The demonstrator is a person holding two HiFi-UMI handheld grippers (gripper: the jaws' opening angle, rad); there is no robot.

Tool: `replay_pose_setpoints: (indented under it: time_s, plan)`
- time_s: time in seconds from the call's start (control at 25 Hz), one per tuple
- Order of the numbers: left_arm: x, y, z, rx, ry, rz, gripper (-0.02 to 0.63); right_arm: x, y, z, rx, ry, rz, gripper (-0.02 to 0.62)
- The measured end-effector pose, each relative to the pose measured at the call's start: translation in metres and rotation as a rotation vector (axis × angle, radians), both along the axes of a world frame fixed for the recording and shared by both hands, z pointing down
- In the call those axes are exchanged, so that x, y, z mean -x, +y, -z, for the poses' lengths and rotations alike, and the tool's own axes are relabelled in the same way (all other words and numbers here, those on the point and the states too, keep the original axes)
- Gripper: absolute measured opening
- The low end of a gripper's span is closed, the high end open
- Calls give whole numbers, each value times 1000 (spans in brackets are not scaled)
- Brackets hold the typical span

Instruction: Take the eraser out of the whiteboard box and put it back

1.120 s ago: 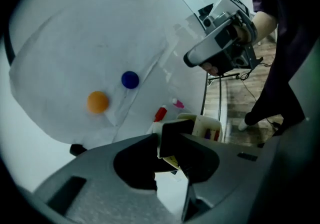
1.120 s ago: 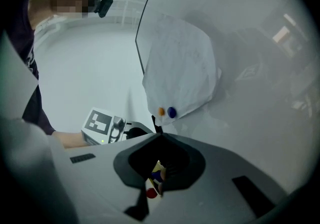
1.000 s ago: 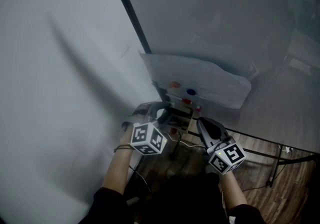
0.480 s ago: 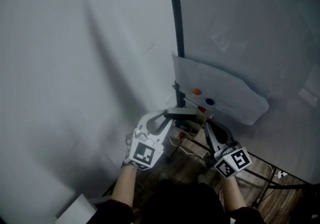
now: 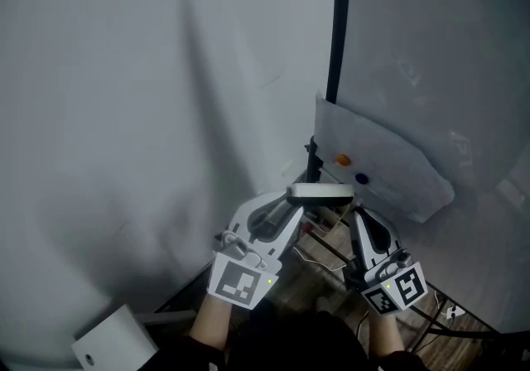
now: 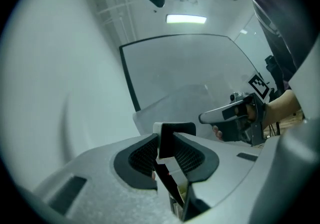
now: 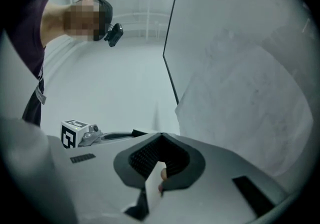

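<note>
My left gripper (image 5: 303,195) is shut on the eraser (image 5: 321,192), a flat block with a white back and a black face. It holds the eraser level, just left of the translucent whiteboard box (image 5: 389,171). In the left gripper view the eraser (image 6: 175,135) stands on edge between the pads, with the box (image 6: 185,103) beyond it. My right gripper (image 5: 358,214) hangs shut just below the box with nothing in it. In the right gripper view its pads (image 7: 150,155) meet, and the box (image 7: 245,103) fills the right side. An orange marker cap (image 5: 342,161) and a blue one (image 5: 361,180) show through the box.
The whiteboard's black frame edge (image 5: 335,30) runs upward from the box, with a plain white wall (image 5: 124,113) to its left. Below are a wooden floor, cables and the stand's legs (image 5: 331,253). A white box (image 5: 112,344) sits at the bottom left.
Both grippers have risen. The left gripper rolled so that its marker cube faces up, and it carried the eraser up beside the box. The head view has swung left.
</note>
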State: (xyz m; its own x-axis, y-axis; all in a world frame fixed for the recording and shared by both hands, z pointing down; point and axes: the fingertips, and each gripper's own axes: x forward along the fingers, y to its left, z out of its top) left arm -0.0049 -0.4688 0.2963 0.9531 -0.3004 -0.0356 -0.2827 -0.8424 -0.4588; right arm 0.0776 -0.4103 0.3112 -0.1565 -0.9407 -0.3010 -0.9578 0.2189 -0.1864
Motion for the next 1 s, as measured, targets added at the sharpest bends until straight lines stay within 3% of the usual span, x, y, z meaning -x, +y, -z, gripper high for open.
replay_pose_setpoints:
  time_s: [0.24,0.44,0.68,1.0]
  plan:
    - [6,6,16,-23,39,-5,91,9,4,22,-45,-17,16,3]
    - [6,8,14,-35,35,-3,89,7,6,9,-19,18,5,3]
    - [7,8,12,-32,38,11,86,14,7,18,-41,-37,25,3]
    - [7,9,11,-44,38,5,72,9,9,3,-8,4,4,3]
